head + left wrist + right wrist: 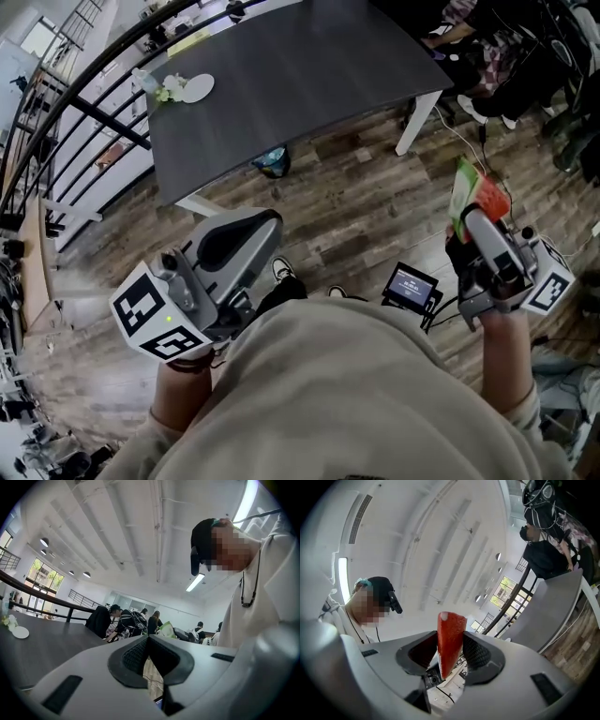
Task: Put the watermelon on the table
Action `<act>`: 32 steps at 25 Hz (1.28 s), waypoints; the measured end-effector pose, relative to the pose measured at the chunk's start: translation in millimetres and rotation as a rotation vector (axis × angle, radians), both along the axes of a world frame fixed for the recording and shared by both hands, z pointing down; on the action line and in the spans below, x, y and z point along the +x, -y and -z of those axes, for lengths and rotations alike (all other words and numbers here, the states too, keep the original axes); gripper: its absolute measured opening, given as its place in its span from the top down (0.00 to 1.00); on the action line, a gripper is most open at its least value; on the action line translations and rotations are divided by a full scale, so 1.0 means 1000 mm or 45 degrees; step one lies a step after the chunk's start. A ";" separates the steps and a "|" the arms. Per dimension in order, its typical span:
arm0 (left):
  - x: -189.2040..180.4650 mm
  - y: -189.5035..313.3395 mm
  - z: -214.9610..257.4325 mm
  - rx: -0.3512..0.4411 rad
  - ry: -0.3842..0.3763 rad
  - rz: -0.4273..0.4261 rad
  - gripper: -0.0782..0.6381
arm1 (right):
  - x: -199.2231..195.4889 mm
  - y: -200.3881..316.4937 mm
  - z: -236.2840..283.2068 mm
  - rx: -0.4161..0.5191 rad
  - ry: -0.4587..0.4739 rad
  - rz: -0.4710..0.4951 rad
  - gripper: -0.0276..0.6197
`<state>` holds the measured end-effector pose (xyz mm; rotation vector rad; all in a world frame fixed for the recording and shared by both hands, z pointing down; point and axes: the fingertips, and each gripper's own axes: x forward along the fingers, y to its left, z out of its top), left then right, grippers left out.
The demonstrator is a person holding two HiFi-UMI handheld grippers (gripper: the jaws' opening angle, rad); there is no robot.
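One watermelon slice (pixel 477 195): red flesh, green-and-white rind at the far end. It is pinched upright between the right tongs (pixel 449 654), in the air, well apart from the dark grey tabletop (pixel 309 66).

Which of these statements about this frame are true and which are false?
1. The right gripper grips a watermelon slice between its jaws. True.
2. The watermelon slice already lies on the dark table. False: it is held up over the wooden floor, short of the table.
3. The left gripper carries a white plate. False: its jaws are together with nothing between them, and the white plate lies on the table's far corner.
4. The table has a dark top and white legs. True.
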<state>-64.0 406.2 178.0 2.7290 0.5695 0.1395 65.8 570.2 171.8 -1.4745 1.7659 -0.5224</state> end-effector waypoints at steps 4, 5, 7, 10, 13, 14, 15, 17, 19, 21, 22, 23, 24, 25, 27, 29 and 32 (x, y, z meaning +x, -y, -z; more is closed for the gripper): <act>0.012 0.015 -0.003 -0.004 -0.001 -0.026 0.89 | 0.007 0.000 -0.001 -0.019 -0.013 -0.039 0.68; 0.013 0.017 -0.005 -0.003 0.001 -0.033 0.89 | 0.008 0.000 -0.001 -0.020 -0.018 -0.050 0.68; 0.015 0.019 -0.008 -0.004 0.001 -0.047 0.89 | 0.010 -0.001 -0.002 -0.016 -0.018 -0.075 0.68; 0.017 0.016 -0.009 -0.005 -0.008 -0.067 0.89 | 0.009 -0.005 -0.002 -0.006 -0.011 -0.094 0.68; 0.020 0.020 -0.006 -0.004 -0.021 -0.084 0.89 | 0.008 0.004 0.002 -0.002 -0.027 -0.090 0.68; 0.021 0.028 -0.006 -0.009 -0.022 -0.091 0.89 | 0.008 0.013 0.004 -0.005 -0.035 -0.087 0.68; 0.023 0.038 -0.005 -0.016 -0.022 -0.098 0.89 | 0.009 0.025 0.007 -0.010 -0.043 -0.086 0.68; 0.027 0.062 -0.005 -0.032 -0.028 -0.111 0.89 | 0.010 0.051 0.012 -0.017 -0.055 -0.090 0.68; 0.028 0.084 -0.005 -0.042 -0.036 -0.123 0.89 | 0.009 0.073 0.016 -0.024 -0.062 -0.100 0.68; 0.028 0.107 -0.006 -0.051 -0.042 -0.129 0.89 | 0.008 0.094 0.017 -0.034 -0.064 -0.110 0.68; 0.028 0.118 -0.007 -0.056 -0.045 -0.130 0.89 | 0.008 0.105 0.016 -0.041 -0.065 -0.115 0.68; 0.028 0.128 -0.009 -0.061 -0.049 -0.130 0.89 | 0.008 0.114 0.016 -0.045 -0.066 -0.118 0.68; 0.027 0.136 -0.010 -0.064 -0.053 -0.131 0.89 | 0.007 0.122 0.015 -0.047 -0.068 -0.121 0.68; 0.027 0.142 -0.013 -0.065 -0.056 -0.131 0.89 | 0.006 0.128 0.013 -0.046 -0.071 -0.122 0.68; 0.022 0.153 -0.020 -0.065 -0.063 -0.130 0.89 | 0.002 0.140 0.008 -0.043 -0.080 -0.118 0.68; 0.012 0.172 -0.023 -0.074 -0.064 -0.119 0.89 | -0.005 0.161 0.008 -0.050 -0.084 -0.105 0.68; -0.002 0.214 -0.020 -0.110 -0.047 -0.096 0.89 | -0.015 0.206 0.020 -0.075 -0.091 -0.074 0.68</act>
